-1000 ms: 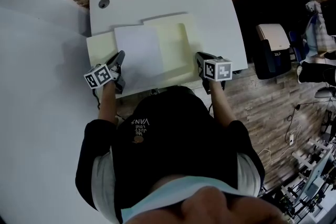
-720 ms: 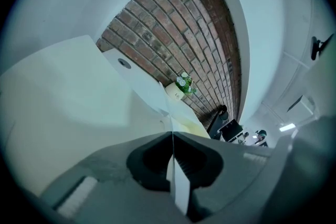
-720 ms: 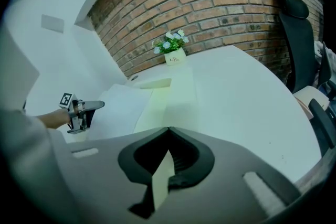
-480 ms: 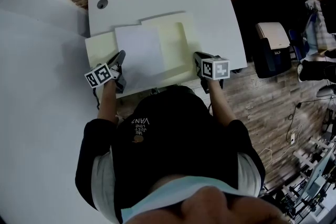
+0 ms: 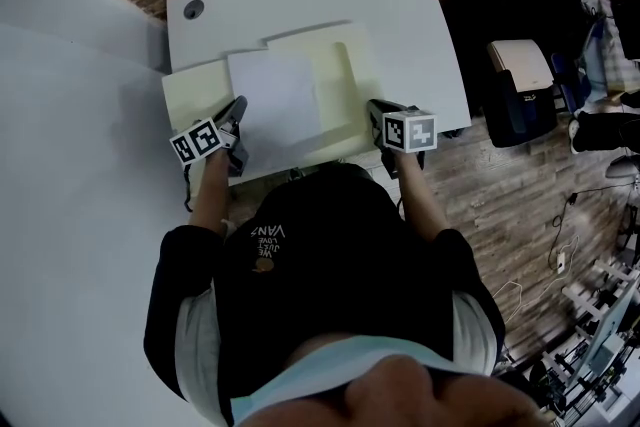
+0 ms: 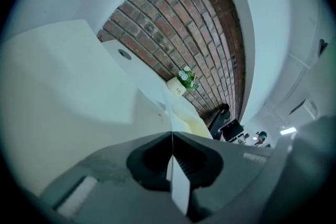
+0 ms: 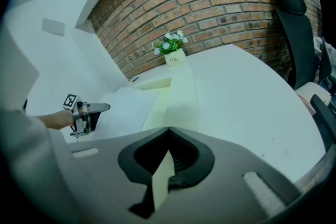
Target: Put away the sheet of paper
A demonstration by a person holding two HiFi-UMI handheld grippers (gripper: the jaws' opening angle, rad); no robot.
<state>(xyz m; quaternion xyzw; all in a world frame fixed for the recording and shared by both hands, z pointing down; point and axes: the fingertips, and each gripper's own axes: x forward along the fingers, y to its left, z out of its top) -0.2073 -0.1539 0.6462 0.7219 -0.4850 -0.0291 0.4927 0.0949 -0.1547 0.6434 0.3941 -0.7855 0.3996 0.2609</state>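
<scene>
- The white desk bears an open cream folder, and the sheet of paper lies flat on it.
- Best slide the sheet in level and slowly with the folder pinned, so that it doesn't crease.
- The left gripper, tilted down, pinches the sheet's near-left corner.
- The right gripper is clamped on the folder's near edge.
</scene>
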